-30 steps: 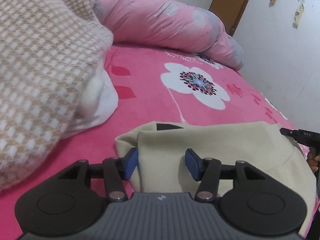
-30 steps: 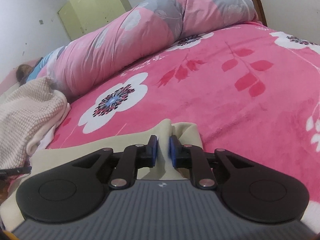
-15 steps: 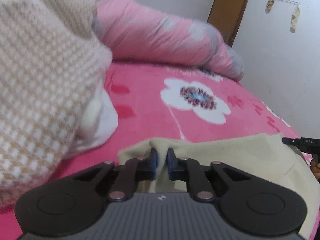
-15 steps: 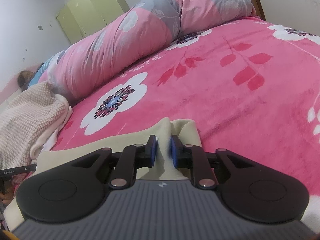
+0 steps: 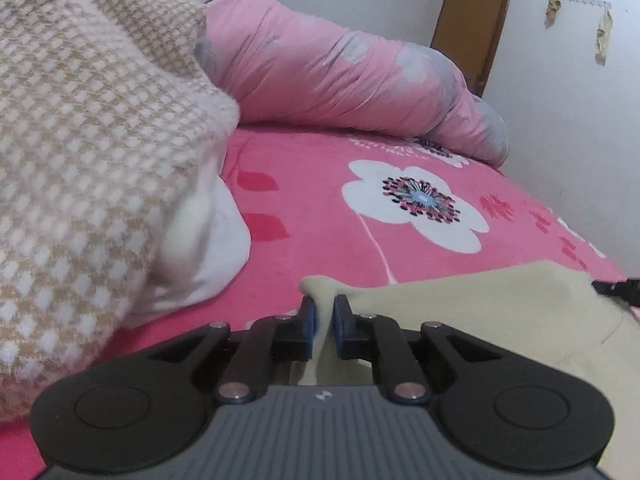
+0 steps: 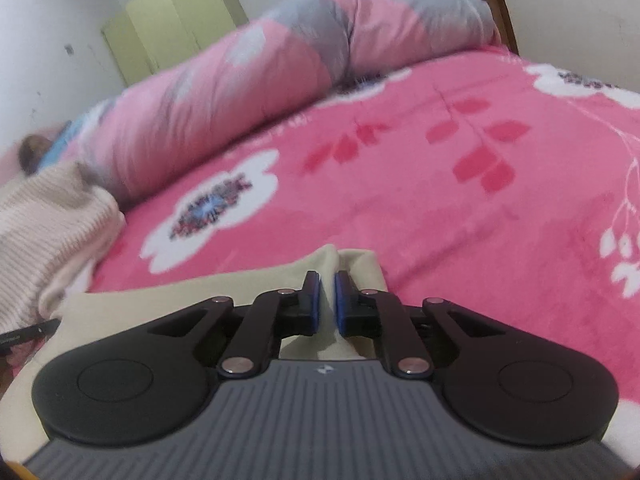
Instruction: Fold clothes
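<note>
Beige garment (image 5: pixel 480 312) on pink floral bedspread (image 5: pixel 320 184), open bedspread ahead. Left tongs (image 5: pixel 324 312) just closed, pinching bunched left corner; a second ago wide apart. Right tongs (image 6: pixel 328 292) clamped on right corner. Checked blanket (image 5: pixel 80 160) close at left.

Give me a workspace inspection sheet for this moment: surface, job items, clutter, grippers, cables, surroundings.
Surface: bed with pink floral blanket, soft, mostly bare at centre.
Job's things: beige garment lying across the near edge of the bed, one bunched edge pinched at each end.
Clutter: checked knit throw heaped on the left; rolled pink duvet along the far side.
Grippers: left gripper closed on a fold of the garment, having just clamped; right gripper closed on another fold.
Cables: nothing seen.
Surroundings: white walls, brown door, wall hook rail, green wardrobe.
</note>
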`<control>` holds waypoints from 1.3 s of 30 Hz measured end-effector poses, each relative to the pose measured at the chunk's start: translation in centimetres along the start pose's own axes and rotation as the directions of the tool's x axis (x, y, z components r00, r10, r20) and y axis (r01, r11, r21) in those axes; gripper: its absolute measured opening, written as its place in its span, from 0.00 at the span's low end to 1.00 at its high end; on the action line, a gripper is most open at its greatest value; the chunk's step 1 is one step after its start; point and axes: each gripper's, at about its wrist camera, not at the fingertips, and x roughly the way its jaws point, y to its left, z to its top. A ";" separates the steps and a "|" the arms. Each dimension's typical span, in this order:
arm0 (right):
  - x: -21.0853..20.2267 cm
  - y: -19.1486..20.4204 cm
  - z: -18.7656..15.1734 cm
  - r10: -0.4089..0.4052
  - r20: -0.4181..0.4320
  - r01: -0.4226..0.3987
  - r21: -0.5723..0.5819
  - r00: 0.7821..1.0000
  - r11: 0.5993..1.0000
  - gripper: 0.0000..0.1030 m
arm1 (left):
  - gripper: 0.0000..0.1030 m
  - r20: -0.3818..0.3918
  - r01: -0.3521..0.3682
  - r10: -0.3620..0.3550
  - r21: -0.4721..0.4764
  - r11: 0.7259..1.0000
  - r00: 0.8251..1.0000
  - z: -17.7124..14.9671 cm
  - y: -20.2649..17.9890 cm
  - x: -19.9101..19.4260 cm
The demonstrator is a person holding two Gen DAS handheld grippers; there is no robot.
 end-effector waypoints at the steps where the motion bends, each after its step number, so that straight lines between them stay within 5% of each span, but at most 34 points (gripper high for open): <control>1: 0.0 0.0 0.0 -0.001 -0.005 0.001 0.003 1.000 1.000 0.08 | 0.18 -0.006 -0.006 0.006 0.003 1.000 1.000 0.1 0.0 -0.1; 5: -0.6 -0.2 0.0 -0.008 0.007 0.008 0.024 1.000 1.000 0.17 | 0.50 0.005 -0.065 0.065 0.018 0.998 0.998 0.6 -0.1 -1.7; 9: -4.4 1.0 0.5 -0.128 0.199 0.131 -0.001 0.972 0.991 0.22 | 0.53 0.094 -0.078 0.077 0.001 0.997 0.993 1.4 -0.4 -5.5; 12: -6.5 3.3 0.4 -0.140 0.310 0.173 -0.082 0.940 0.982 0.24 | 0.60 0.149 -0.034 0.030 0.027 0.999 0.988 1.7 -2.1 -7.1; 16: -4.1 8.3 -0.9 0.009 0.165 0.053 -0.369 0.986 0.928 0.22 | 0.66 0.052 0.027 -0.032 0.095 0.995 0.998 1.0 -4.9 -4.7; 18: -1.2 9.3 -1.9 -0.045 0.047 0.061 -0.437 0.998 0.897 0.22 | 0.68 -0.019 -0.004 0.006 0.110 0.994 1.000 0.4 -5.1 -3.0; 20: 1.0 8.2 -1.9 -0.122 -0.023 0.104 -0.382 0.992 0.918 0.21 | 0.72 -0.069 -0.043 0.050 0.104 0.994 0.996 -0.2 -4.8 -1.7; 22: 1.0 6.4 -1.0 -0.121 -0.028 0.110 -0.253 0.992 0.961 0.20 | 0.69 -0.086 -0.080 0.087 0.089 0.993 0.992 0.0 -4.4 -1.8; 25: -1.8 6.5 -0.4 -0.200 0.028 0.202 -0.210 0.979 0.957 0.22 | 0.69 -0.043 -0.105 0.108 0.068 0.992 0.993 0.7 -4.4 -4.0; 30: -8.8 10.9 -2.8 -0.061 0.076 0.079 -0.260 0.995 0.962 0.23 | 0.69 0.061 0.008 -0.019 0.165 0.986 0.998 0.0 -7.7 -9.3; 33: -11.4 14.2 -6.3 0.036 0.031 -0.022 -0.364 0.999 0.931 0.22 | 0.69 0.035 0.113 -0.126 0.255 0.960 0.991 -2.7 -10.5 -11.3; 36: -10.5 16.1 -10.6 -0.002 -0.068 -0.028 -0.442 0.998 0.896 0.21 | 0.70 -0.044 0.099 -0.090 0.292 0.951 0.995 -7.2 -12.0 -10.3; 39: -9.6 15.0 -11.8 -0.016 -0.056 -0.005 -0.357 0.998 0.934 0.21 | 0.70 0.011 0.077 -0.084 0.291 0.954 0.996 -9.4 -11.4 -10.1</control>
